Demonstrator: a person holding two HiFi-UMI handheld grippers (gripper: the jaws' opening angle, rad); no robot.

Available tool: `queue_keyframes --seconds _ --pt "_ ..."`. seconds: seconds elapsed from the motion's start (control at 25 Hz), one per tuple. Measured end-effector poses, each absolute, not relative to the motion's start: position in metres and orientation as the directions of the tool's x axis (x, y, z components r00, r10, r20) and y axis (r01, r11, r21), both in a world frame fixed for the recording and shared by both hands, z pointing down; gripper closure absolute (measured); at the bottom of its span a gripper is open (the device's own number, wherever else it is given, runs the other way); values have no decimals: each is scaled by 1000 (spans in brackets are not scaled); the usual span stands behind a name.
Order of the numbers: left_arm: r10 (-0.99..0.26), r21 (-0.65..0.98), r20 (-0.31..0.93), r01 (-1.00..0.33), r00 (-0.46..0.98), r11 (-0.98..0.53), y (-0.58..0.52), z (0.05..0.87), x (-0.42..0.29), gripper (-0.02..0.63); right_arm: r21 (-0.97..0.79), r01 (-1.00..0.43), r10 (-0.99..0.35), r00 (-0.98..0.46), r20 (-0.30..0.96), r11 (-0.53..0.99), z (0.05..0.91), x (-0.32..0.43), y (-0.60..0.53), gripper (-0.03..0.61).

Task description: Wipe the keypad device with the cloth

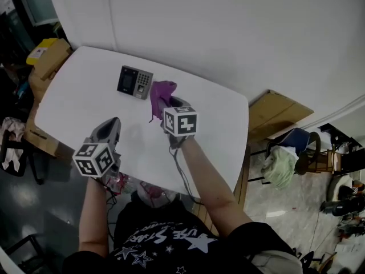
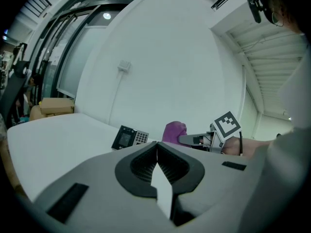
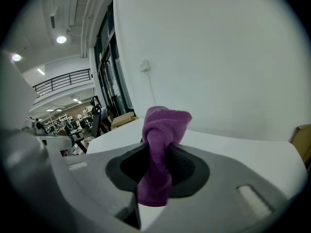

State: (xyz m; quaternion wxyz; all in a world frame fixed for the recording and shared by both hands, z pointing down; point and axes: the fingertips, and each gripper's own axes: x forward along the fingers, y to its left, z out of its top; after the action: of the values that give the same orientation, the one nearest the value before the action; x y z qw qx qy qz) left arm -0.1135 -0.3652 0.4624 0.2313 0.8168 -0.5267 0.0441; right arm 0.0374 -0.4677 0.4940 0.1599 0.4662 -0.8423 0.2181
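Right gripper (image 3: 156, 166): jaws pinched on a purple cloth (image 3: 165, 123). The fabric is gathered into a twisted bunch that rises beyond the jaw tips and also trails below them. In the head view this gripper (image 1: 169, 104) is held out over the white table (image 1: 80, 99), and the cloth (image 1: 161, 95) hangs just beside the right edge of the keypad device (image 1: 134, 82). Contact between the two cannot be confirmed; the left gripper view shows the cloth (image 2: 174, 131) raised and a little to the right of the device (image 2: 129, 137).

Left gripper (image 2: 156, 168): ridged pads pressed together, nothing between them. It is held near the table's front edge (image 1: 110, 129), well short of the device.

The keypad device lies flat at the far middle of the table, screen to the left and keys to the right.

Step in hand, as judged: the approach, with the cloth gripped and carried to the device but wiping apparently not begun. The next move calls for lowering the bunched cloth onto the device face and sweeping it across the screen and keys. The pressure should be light enough that the unsecured device does not slide; the idle left gripper could brace it.
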Motion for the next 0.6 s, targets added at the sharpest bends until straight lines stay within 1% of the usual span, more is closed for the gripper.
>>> queue_keyframes --seconds 0.36,0.6 --pt "-876 306 299 -908 377 -286 -314 446 -83 606 -240 -779 -666 -622 412 580 465 55 -410 479" --pt "-894 292 308 -926 327 -238 -278 453 -67 606 -258 -725 -618 -682 391 638 467 59 -381 479"
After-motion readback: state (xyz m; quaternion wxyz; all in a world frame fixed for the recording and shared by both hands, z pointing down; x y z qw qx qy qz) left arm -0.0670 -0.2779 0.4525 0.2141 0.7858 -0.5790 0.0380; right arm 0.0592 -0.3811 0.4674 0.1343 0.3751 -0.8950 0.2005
